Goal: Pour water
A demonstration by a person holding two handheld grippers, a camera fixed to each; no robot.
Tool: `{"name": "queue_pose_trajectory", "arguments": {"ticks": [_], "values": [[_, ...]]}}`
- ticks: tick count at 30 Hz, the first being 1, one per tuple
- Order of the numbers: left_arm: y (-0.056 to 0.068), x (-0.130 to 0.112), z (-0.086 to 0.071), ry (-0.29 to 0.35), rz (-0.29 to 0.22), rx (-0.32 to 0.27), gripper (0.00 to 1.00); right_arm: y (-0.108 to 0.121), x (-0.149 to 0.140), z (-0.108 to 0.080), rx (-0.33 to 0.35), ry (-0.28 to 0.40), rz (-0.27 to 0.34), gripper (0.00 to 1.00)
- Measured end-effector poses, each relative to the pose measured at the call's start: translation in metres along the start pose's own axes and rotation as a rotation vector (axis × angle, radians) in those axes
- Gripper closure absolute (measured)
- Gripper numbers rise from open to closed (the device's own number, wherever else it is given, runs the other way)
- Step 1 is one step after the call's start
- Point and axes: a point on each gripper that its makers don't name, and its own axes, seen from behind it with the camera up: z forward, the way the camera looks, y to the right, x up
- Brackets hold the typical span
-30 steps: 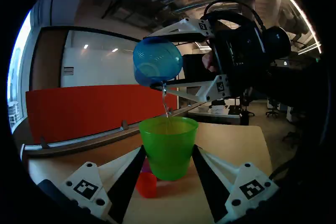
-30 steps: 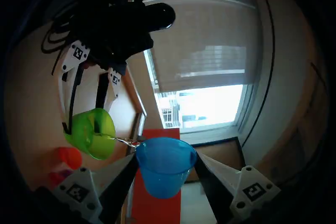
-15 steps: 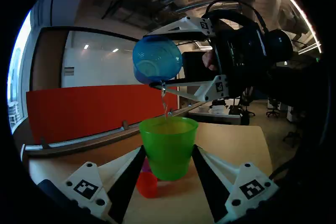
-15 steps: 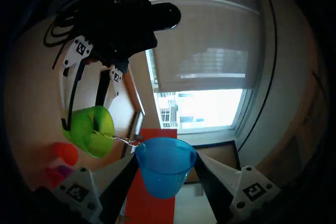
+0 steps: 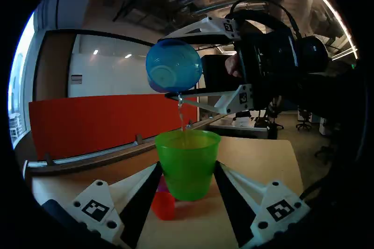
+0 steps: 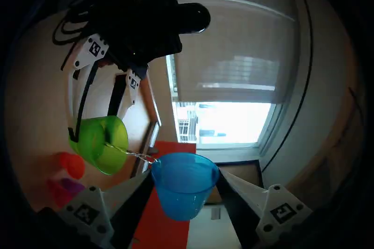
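Observation:
My left gripper (image 5: 187,174) is shut on a green cup (image 5: 187,163), held upright above the wooden table (image 5: 262,155). Above it my right gripper (image 5: 184,66) holds a blue cup (image 5: 173,66) tipped on its side. A thin stream of water (image 5: 180,112) falls from the blue cup's rim into the green cup. In the right gripper view my right gripper (image 6: 184,188) is shut on the blue cup (image 6: 183,184), and the water (image 6: 135,154) arcs over to the green cup (image 6: 99,143), which sits between the fingers of my left gripper (image 6: 93,132).
A small red cup (image 5: 163,205) and a purple one (image 5: 161,184) stand on the table under the green cup. An orange divider panel (image 5: 93,120) runs along the table's far edge. A bright window (image 6: 224,123) lies beyond. Office chairs (image 5: 304,120) stand far right.
The blue cup has tipped slightly further and shifted a little left and up. The water keeps flowing. The green cup has held still.

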Motion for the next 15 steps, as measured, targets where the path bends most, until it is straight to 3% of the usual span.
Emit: {"name": "queue_pose_trajectory", "arguments": {"ticks": [15], "values": [[0.0031, 0.0005, 0.0019, 0.001, 0.002, -0.007, 0.21, -0.007, 0.0012, 0.0001, 0.008, -0.007, -0.05, 0.09]]}}
